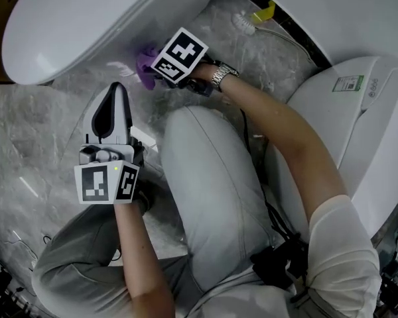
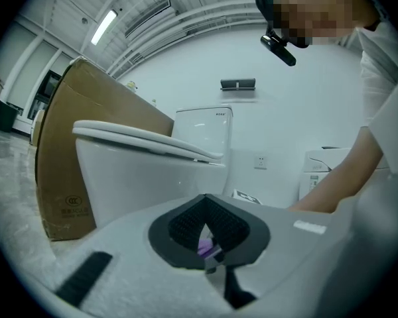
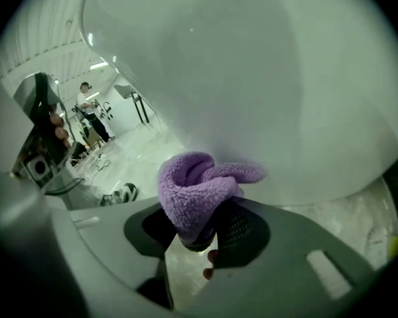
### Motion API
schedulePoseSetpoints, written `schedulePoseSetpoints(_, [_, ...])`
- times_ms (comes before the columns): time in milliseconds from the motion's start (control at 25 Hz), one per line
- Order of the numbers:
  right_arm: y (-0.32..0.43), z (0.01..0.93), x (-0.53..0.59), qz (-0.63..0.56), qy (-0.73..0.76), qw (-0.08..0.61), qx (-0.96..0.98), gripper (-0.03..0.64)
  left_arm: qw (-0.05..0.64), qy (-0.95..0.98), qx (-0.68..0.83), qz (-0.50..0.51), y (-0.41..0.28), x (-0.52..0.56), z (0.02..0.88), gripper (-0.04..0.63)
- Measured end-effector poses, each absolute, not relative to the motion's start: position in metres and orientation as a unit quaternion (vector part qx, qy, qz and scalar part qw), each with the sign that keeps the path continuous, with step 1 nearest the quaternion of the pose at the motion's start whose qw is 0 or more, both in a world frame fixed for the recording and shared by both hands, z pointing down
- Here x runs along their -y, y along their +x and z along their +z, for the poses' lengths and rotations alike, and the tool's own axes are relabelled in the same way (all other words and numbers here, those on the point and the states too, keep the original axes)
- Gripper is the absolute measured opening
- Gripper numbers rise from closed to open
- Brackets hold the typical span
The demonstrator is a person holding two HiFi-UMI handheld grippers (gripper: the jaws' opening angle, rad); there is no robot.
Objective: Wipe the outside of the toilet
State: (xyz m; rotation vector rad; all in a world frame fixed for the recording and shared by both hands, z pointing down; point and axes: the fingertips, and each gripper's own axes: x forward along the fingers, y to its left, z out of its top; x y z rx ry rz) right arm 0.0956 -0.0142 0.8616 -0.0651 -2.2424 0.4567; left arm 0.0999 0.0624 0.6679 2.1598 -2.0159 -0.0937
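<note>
Marble floor point(image 1: 26, 131), right gripper point(image 3: 198, 236) pinching purple cloth point(image 3: 198, 191) at toilet point(image 3: 272, 78)

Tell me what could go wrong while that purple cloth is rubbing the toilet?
1. The purple cloth is a bunched wad pinched in the right gripper. Rubbing it along the toilet might tug it loose, and it would drop on the floor.
2. The wad is small and sticks out only a little past the jaws, so a hard push could make the jaws bump or scrape the bowl.
</note>
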Motion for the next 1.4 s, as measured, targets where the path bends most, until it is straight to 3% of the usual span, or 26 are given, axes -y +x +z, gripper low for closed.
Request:
schedulePoseSetpoints(160, [0.159,0.909,0.078,0.188,0.063,0.467,0.862,0.133,0.101,0.713,0.691,-0.060,0.100,-0.055,0.679,0.005])
schedulePoseSetpoints(360, [0.214,0.932,0.182,0.199,0.199,0.481,0.830,0.138,0.103,0.715,0.689,-0.052,0.100,-0.048,0.693,0.005])
schedulePoseSetpoints(680, [0.230,0.933,0.283,0.223,0.354,0.399,0.816,0.135,0.117,0.705,0.698,-0.042,0.078,-0.060,0.723,0.005])
schedulePoseSetpoints(1040, [0.206,0.951,0.282,0.167,0.351,0.437,0.811,0.129,0.119,0.672,0.728,-0.055,0.031,-0.081,0.725,0.005])
schedulePoseSetpoints(1400, [0.156,0.973,0.199,0.175,0.257,0.434,0.845,0.129,0.102,0.644,0.755,-0.067,0.019,-0.104,0.712,0.005])
